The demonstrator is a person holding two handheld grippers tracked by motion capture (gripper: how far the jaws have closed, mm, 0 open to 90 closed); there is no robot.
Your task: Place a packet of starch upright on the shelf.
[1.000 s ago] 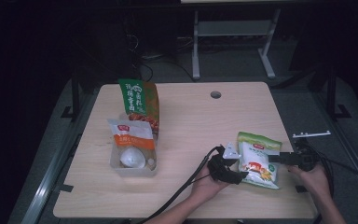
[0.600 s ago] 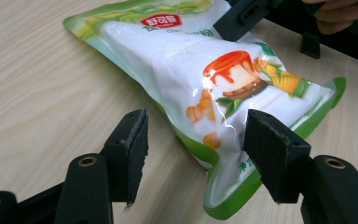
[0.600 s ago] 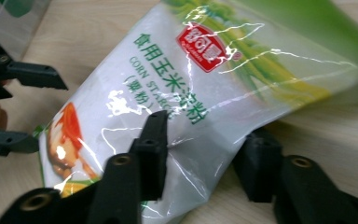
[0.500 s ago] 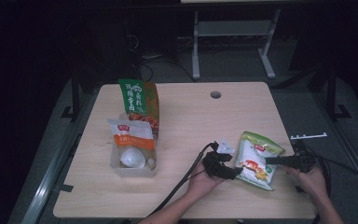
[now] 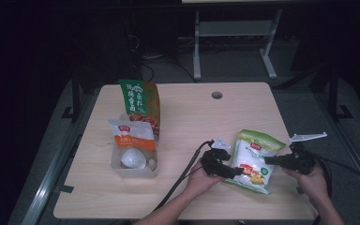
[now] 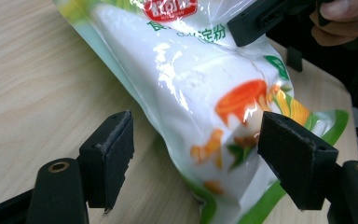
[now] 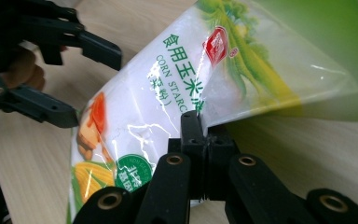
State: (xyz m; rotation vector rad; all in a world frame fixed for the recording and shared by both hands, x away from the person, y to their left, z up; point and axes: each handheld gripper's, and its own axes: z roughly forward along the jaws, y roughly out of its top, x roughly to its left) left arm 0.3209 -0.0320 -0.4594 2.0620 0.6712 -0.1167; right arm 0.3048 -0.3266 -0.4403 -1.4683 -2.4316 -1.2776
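Here, lower right: the right gripper [image 5: 268, 161] has just clamped the corn starch bag's [image 5: 253, 159] edge; the left gripper [image 5: 236, 172], just opened wide, straddles the bag without pressing it.

A lab-like recording room (dark all round): a lone wooden table [image 5: 183, 117], metal stand [image 5: 232, 42], cables [image 5: 145, 61].

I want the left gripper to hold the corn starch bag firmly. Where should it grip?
Probably the bag's flat bottom edge nearest the left gripper, approached from that side: its open jaws already straddle that thin end, while the right gripper pinches the opposite edge.
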